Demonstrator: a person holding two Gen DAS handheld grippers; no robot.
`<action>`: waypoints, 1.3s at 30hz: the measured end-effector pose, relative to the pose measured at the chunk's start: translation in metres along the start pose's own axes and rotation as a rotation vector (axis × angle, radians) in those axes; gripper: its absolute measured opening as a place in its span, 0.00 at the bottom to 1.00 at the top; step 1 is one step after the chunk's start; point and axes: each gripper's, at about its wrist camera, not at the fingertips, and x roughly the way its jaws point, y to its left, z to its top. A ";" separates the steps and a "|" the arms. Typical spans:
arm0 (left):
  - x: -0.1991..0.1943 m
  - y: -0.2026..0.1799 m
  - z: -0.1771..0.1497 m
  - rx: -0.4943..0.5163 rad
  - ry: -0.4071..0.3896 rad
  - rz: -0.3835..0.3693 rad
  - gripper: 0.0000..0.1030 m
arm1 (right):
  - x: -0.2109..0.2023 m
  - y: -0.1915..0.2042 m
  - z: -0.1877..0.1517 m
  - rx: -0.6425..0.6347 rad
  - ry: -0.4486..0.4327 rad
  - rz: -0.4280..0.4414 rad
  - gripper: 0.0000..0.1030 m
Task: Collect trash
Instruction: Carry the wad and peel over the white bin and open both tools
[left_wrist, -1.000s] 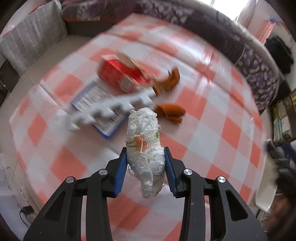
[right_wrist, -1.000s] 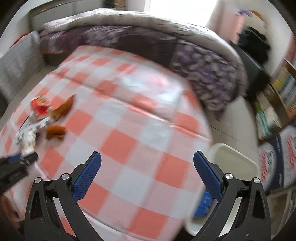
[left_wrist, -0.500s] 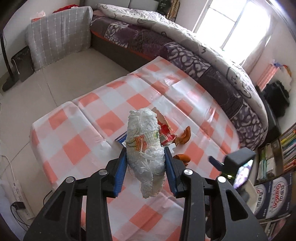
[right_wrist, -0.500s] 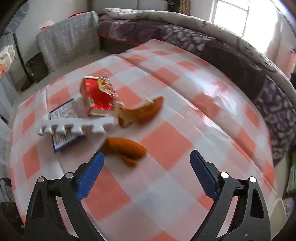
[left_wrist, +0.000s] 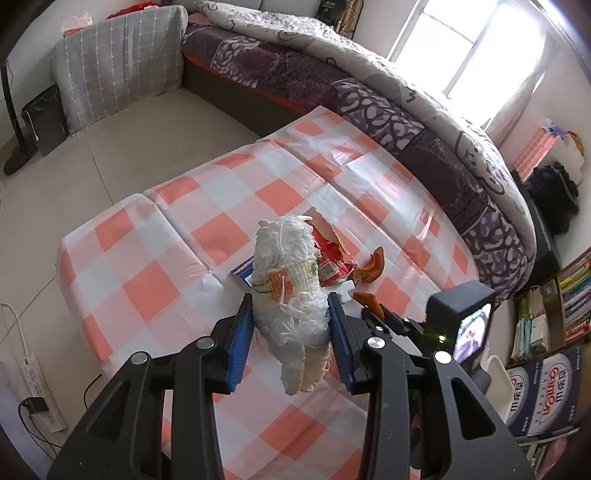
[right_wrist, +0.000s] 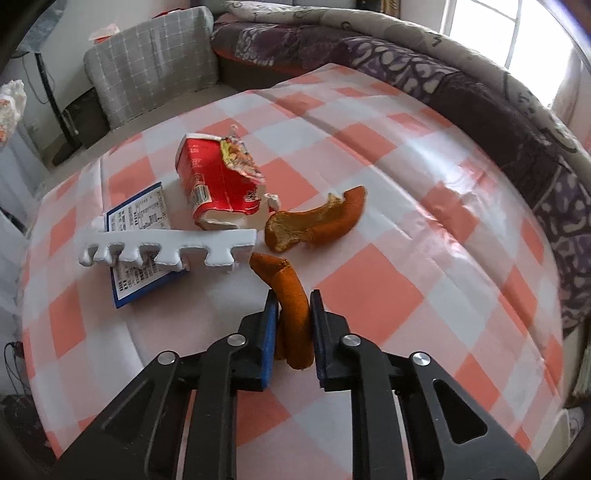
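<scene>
My left gripper (left_wrist: 291, 332) is shut on a white foam net wrapper (left_wrist: 288, 288) and holds it high above the checked table (left_wrist: 155, 266). My right gripper (right_wrist: 292, 325) is shut on an orange peel piece (right_wrist: 291, 295) at the table surface. Beyond it lie a second orange peel (right_wrist: 317, 221), a torn red carton (right_wrist: 218, 181), a white notched foam strip (right_wrist: 166, 247) and a blue-edged printed card (right_wrist: 140, 236). The right gripper also shows in the left wrist view (left_wrist: 373, 314), low beside the peel.
A bed with a purple patterned quilt (left_wrist: 369, 92) runs along the table's far side. A grey cushion (left_wrist: 118, 74) stands at the far left. A white bin (left_wrist: 495, 376) and bookshelves (left_wrist: 561, 295) are at the right. A power strip (left_wrist: 33, 376) lies on the floor.
My right gripper swung from the bin side to the trash pile, came down and closed on the orange peel piece. My left gripper rose higher with the foam wrapper.
</scene>
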 end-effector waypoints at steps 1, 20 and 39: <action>0.000 0.000 0.000 0.000 -0.001 -0.001 0.38 | -0.006 0.000 0.000 0.006 -0.006 -0.011 0.15; -0.010 -0.040 -0.010 0.117 -0.058 -0.027 0.38 | -0.110 -0.037 -0.023 0.267 -0.030 -0.126 0.15; 0.017 -0.113 -0.038 0.252 -0.030 -0.045 0.38 | -0.152 -0.125 -0.077 0.411 -0.062 -0.213 0.15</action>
